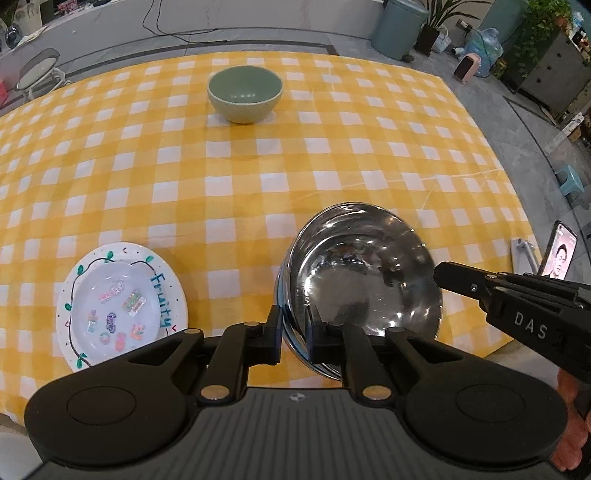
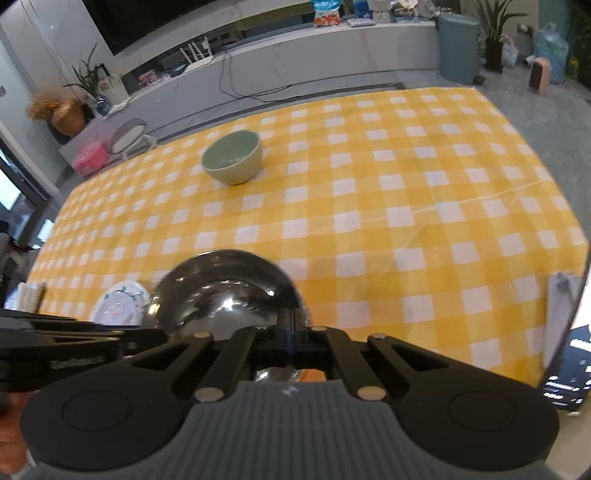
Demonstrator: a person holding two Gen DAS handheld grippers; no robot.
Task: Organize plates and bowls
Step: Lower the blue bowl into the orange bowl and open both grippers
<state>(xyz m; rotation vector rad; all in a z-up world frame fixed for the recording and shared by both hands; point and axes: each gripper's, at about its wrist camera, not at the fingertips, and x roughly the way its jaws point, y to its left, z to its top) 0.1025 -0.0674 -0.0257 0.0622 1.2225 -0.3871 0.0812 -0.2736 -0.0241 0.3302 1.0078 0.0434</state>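
A steel bowl [image 1: 364, 273] is tilted near the front edge of the yellow checked table [image 1: 258, 177]. My left gripper [image 1: 295, 332] is shut on its near rim. My right gripper [image 2: 291, 325] is shut on the bowl's rim [image 2: 229, 291] from the other side; it shows in the left wrist view [image 1: 517, 302] at the right. A white decorated plate [image 1: 122, 306] lies to the left of the bowl, also in the right wrist view [image 2: 118, 306]. A green ceramic bowl [image 1: 244, 93] stands at the far middle of the table, also in the right wrist view [image 2: 232, 157].
A phone on a stand [image 1: 559, 254] is at the table's right front corner. Beyond the table are a grey bin [image 1: 397, 27], potted plants [image 2: 495, 33] and a low white bench [image 2: 295, 55].
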